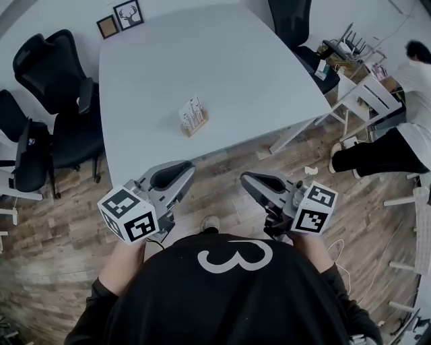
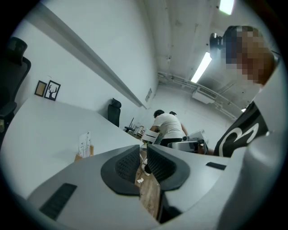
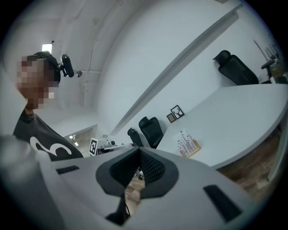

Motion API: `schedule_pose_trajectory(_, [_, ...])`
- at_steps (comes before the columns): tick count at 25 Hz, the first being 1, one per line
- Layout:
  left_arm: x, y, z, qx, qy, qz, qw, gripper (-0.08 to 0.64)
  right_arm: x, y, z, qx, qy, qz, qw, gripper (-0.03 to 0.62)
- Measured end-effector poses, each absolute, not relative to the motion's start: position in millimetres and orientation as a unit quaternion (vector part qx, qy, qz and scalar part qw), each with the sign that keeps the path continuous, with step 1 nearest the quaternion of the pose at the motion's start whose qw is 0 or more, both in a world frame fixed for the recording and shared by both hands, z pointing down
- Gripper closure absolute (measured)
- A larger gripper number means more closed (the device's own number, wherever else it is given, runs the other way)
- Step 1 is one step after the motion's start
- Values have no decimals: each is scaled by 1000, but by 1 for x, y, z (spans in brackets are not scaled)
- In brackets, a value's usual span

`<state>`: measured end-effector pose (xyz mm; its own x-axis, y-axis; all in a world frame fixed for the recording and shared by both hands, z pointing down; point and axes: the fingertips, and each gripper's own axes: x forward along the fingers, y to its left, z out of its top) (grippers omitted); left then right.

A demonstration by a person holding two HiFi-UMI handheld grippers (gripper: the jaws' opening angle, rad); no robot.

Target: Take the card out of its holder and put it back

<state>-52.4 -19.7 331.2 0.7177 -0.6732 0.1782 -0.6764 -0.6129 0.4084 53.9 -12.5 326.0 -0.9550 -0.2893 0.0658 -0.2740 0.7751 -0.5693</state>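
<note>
Card [image 1: 191, 110] upright in wooden holder [image 1: 196, 126], by near edge of table [image 1: 168, 60]. Both grippers short of that edge, holder ahead. Left gripper [image 1: 183, 167] nearer, jaws slightly parted, empty; right gripper [image 1: 247, 179] clenched, empty.

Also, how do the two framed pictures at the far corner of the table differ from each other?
The deer picture is larger than the brown picture. The deer picture shows a dark antlered head on white; the brown picture looks plain tan. Both have dark frames and stand side by side at a corner of the table.
</note>
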Motion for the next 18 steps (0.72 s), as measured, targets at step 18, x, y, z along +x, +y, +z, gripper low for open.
schedule_pose_trajectory(18, [27, 128, 316, 912, -341, -18, 228, 546, 106, 125, 308, -150, 950, -269, 42, 586])
